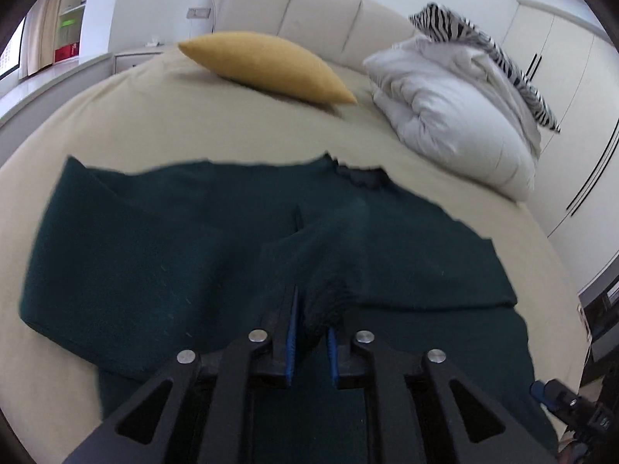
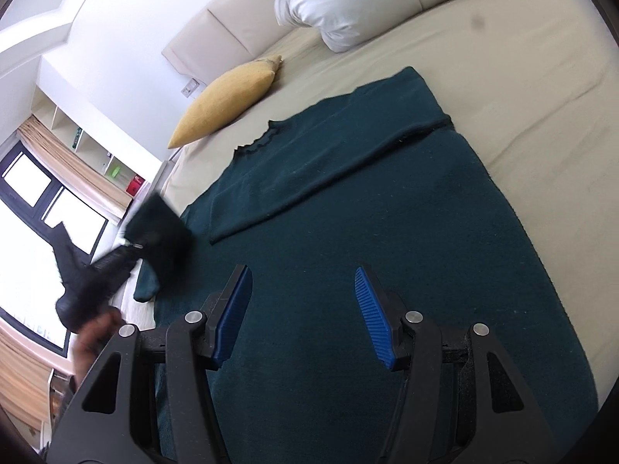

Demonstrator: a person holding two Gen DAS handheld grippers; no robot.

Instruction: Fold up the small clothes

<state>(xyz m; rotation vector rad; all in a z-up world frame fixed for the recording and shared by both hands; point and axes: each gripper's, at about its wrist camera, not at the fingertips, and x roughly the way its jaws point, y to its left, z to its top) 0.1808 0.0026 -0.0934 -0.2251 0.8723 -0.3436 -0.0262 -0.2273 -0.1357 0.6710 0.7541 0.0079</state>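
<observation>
The dark green sweater [image 2: 367,270] lies spread on the bed [image 2: 522,77], one sleeve already laid across it, while the left tongs [image 1: 312,332] pinch a raised sleeve end, apparently to carry it inward, and the right tongs [image 2: 303,309] hover spread above.

Left claw [image 2: 154,239] motion-blurred; sweater [image 2: 348,270] hem cropped.

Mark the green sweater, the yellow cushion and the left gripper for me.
green sweater [image 2: 348,270]: right wrist view, flat middle of the body.
yellow cushion [image 1: 267,65]: left wrist view, centre of its face.
left gripper [image 1: 311,332]: left wrist view, jaws pinching a sweater fold.
</observation>
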